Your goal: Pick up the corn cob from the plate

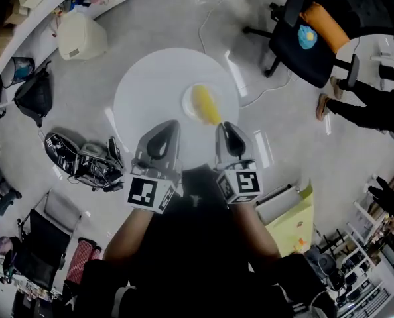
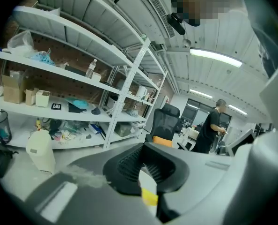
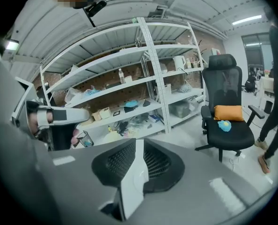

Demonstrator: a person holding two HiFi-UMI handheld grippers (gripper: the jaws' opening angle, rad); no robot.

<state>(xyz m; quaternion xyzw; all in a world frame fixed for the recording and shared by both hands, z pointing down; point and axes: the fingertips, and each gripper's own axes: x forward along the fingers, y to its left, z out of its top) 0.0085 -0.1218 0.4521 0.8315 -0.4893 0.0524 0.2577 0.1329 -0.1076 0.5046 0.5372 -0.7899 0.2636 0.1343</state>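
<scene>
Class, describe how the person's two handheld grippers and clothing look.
The left gripper and right gripper are grey shells with black ribbed pads, each carrying a white cube with black square markers. The person wears a black top.

Round table, chair and shelving in a cluttered workroom

A round white table point(image 1: 150, 88) stands on a pale floor. Beyond it, a black office chair point(image 1: 291, 55) carries an orange cushion point(image 1: 324, 25) and a small blue toy point(image 1: 307, 37). A white plastic canister point(image 1: 81, 36) sits near white shelving point(image 3: 150, 64) loaded with boxes and bottles. A person in black point(image 2: 209, 130) stands further off
</scene>
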